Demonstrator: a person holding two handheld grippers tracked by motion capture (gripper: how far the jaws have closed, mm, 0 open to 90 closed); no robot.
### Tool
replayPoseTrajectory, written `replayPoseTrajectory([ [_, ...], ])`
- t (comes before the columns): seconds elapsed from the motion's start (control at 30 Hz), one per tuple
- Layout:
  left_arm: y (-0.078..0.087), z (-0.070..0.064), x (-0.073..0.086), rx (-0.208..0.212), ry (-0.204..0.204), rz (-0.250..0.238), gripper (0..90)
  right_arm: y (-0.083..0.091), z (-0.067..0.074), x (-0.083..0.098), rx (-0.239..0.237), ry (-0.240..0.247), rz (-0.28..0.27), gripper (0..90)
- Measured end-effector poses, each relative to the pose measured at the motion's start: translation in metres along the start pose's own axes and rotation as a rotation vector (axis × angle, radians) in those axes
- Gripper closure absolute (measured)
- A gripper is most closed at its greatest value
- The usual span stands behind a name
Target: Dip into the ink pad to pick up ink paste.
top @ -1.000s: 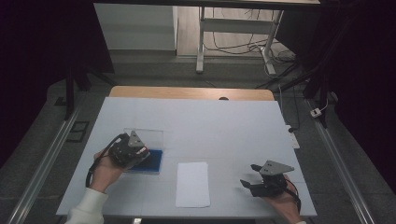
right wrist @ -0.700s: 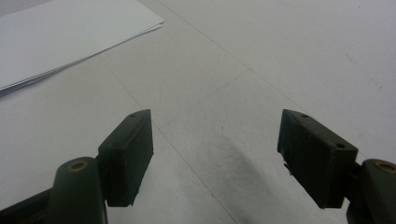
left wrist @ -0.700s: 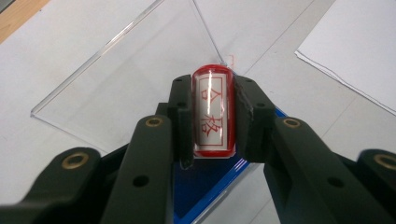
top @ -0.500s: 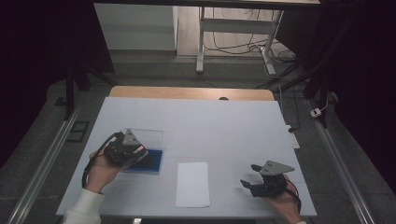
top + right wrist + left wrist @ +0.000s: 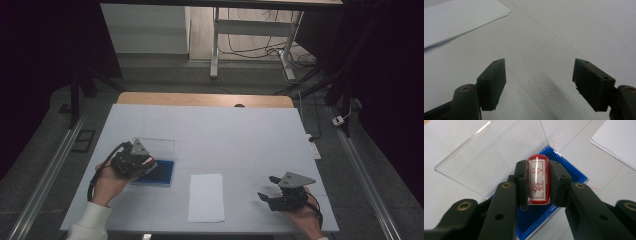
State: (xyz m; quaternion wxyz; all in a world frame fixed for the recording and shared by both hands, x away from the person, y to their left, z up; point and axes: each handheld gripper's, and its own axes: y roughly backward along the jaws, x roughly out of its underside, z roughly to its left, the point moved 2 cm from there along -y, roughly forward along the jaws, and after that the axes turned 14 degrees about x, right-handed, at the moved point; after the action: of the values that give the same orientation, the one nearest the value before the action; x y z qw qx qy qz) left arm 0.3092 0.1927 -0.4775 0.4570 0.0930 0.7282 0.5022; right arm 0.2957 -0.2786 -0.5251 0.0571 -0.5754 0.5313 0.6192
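Over the blue ink pad (image 5: 564,173), a clamped stamp
Left gripper (image 5: 537,182) clamps red-lettered stamp (image 5: 538,180); right gripper (image 5: 539,82) gapes above white bench (image 5: 240,135); paper (image 5: 206,197) between; dark room.

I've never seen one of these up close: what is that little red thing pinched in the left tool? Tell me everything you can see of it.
The stamp is a small cylinder with red ends and a white label printed with red characters. It looks like glossy plastic. The left gripper clamps it between its black jaws, held above the blue ink pad, whose clear lid lies open.

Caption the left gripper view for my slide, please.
Left tongs clamp a red stamp above an open blue ink pad.
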Motion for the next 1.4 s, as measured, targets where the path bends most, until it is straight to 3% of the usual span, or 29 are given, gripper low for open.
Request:
replayPoseTrajectory([
  [0.47, -0.010, 0.008, 0.006, 0.028, 0.034, 0.011, 70.1, 0.000, 0.000, 0.000, 0.000, 0.001, -0.003, 27.0],
  [0.7, -0.021, 0.009, 0.009, 0.037, 0.041, 0.047, 70.1, -0.001, 0.000, 0.001, -0.002, 0.000, 0.000, 27.0],
  [1.4, -0.022, 0.011, 0.009, 0.040, 0.072, 0.054, 70.2, -0.001, 0.001, 0.000, -0.003, 0.005, 0.007, 27.0],
])
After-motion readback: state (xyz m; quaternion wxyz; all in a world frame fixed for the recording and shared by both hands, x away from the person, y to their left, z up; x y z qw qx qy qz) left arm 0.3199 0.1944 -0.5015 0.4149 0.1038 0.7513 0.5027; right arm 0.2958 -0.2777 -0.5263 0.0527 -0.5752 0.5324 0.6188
